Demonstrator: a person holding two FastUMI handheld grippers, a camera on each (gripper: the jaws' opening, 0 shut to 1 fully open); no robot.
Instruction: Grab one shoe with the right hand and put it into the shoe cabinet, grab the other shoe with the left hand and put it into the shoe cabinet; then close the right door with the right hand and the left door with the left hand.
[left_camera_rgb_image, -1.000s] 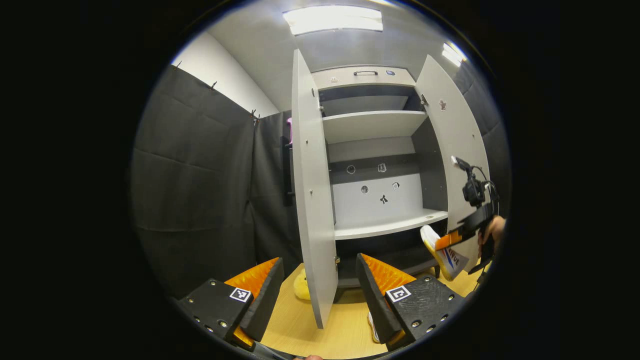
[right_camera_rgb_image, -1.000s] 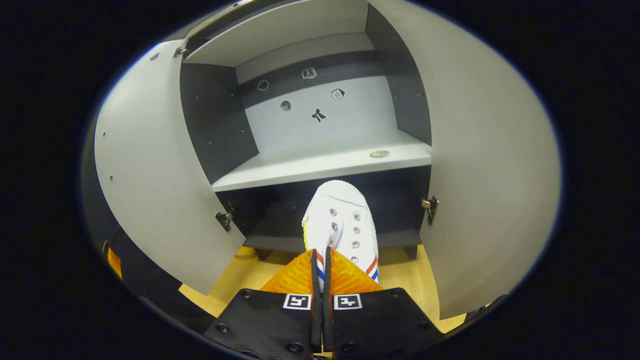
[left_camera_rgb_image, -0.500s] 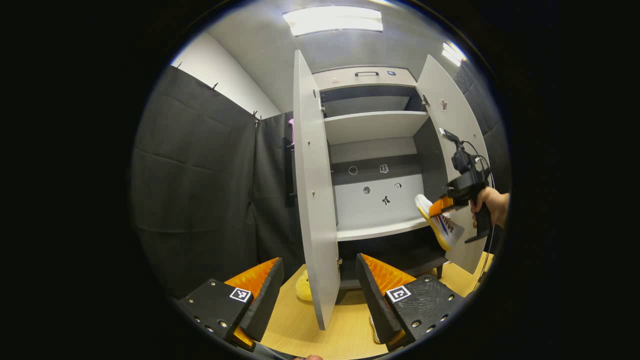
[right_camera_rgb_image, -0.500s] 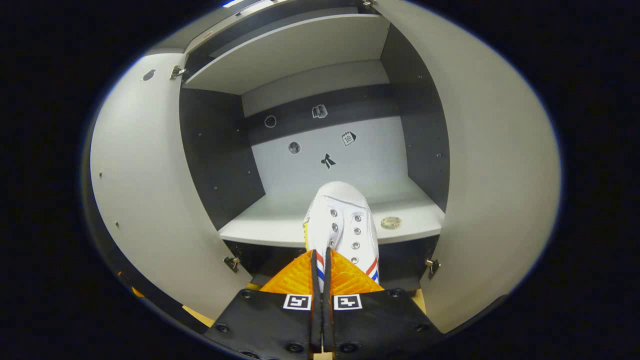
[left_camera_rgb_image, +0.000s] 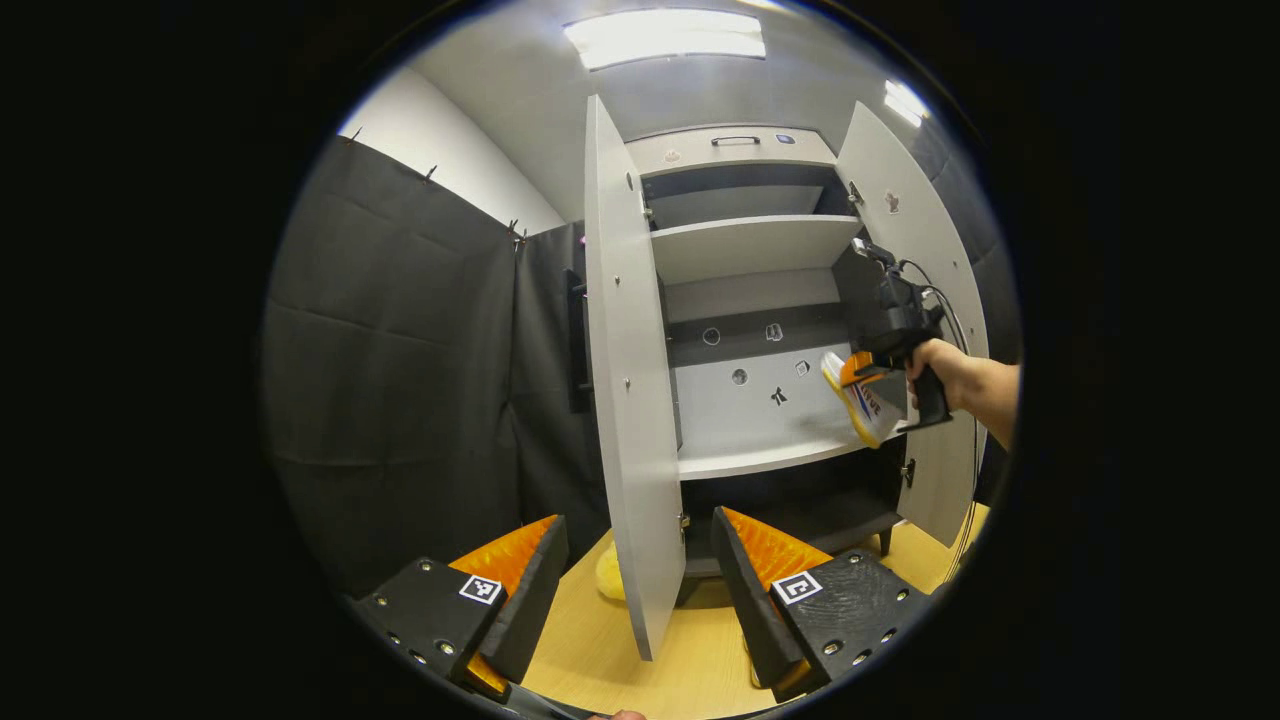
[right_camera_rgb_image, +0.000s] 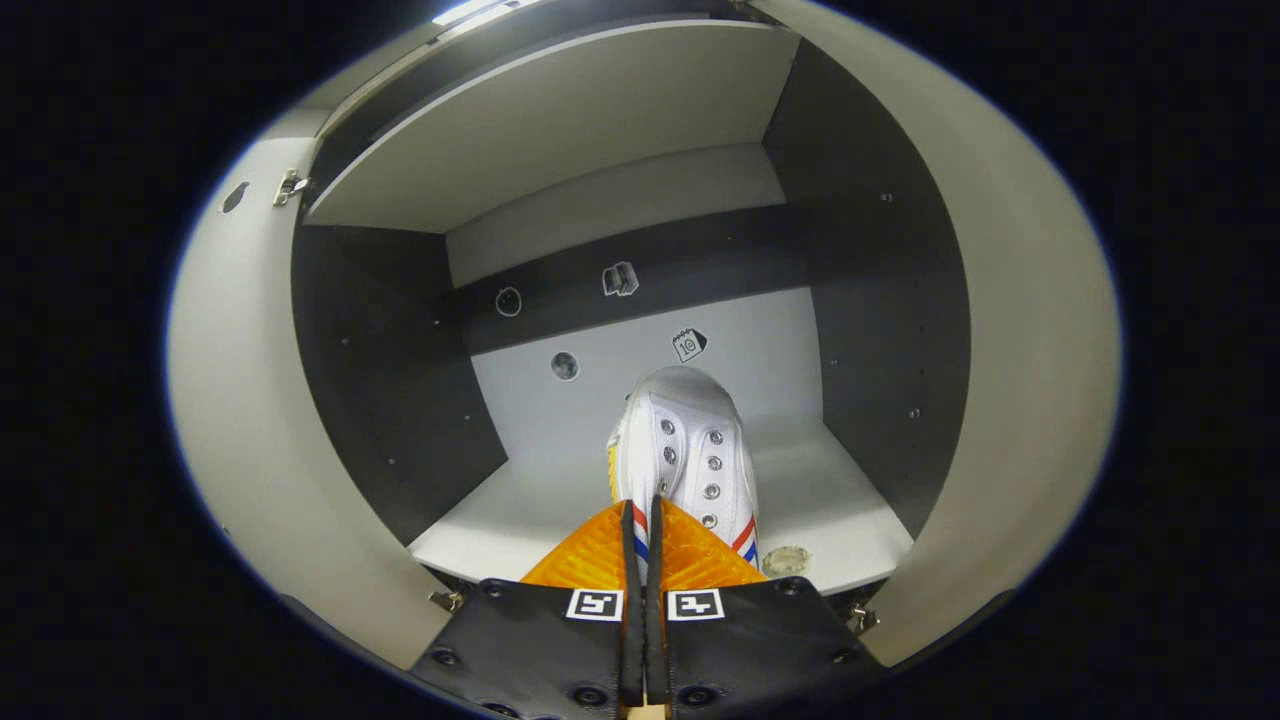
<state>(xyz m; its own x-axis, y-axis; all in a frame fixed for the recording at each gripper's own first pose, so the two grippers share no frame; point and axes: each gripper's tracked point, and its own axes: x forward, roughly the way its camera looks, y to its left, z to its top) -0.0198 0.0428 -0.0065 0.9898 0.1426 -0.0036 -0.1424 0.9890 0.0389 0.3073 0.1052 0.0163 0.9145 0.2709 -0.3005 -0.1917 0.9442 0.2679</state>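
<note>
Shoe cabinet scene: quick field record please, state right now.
right hand-held gripper: shut on white shoe, held above the middle shelf
left hand-held gripper: open, empty, low over the floor
shoe cabinet: both doors open
left door: open
right door: open
second shoe: partly hidden on the floor behind the left door

The white shoe (right_camera_rgb_image: 685, 455), with metal eyelets, red and blue side stripes and a yellow sole, hangs toe-forward above the middle shelf (right_camera_rgb_image: 560, 500) of the shoe cabinet (left_camera_rgb_image: 745, 250). The grey cabinet stands with its left door (left_camera_rgb_image: 625, 400) and right door (left_camera_rgb_image: 925, 250) open.
</note>
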